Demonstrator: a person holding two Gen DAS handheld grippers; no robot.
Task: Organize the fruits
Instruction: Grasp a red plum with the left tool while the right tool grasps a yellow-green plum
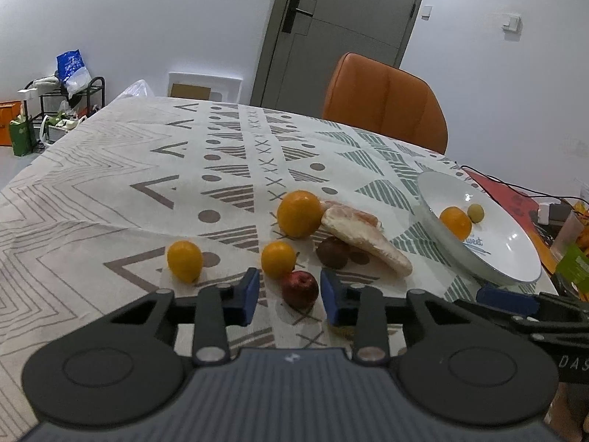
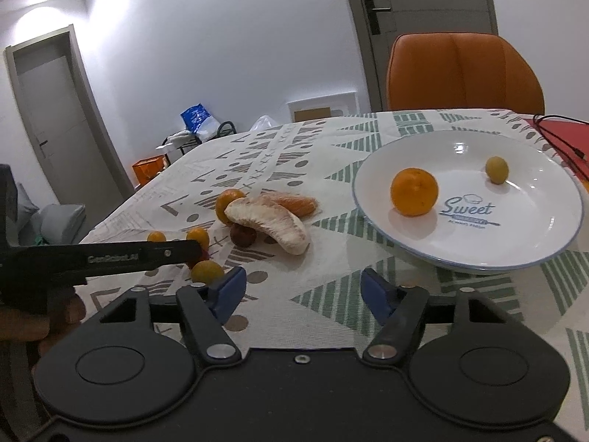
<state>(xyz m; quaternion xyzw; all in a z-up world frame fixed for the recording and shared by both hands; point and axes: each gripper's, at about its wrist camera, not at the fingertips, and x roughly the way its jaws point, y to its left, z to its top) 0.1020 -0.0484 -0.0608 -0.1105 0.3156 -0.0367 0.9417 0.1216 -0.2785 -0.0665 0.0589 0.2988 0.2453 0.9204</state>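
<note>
A small dark red fruit lies on the patterned tablecloth between the blue pads of my left gripper, which stands open around it with a gap on the left side. Just beyond lie two small oranges, a big orange, a brown fruit and a pale pomelo segment. The white plate at the right holds one orange and a small yellow-green fruit. My right gripper hovers open over bare cloth in front of the plate, holding nothing.
An orange chair stands behind the table's far edge. A red mat with black cables and some clutter sit at the table's right end. Another small orange lies near my right gripper's left finger. A rack with bags stands on the floor at the left.
</note>
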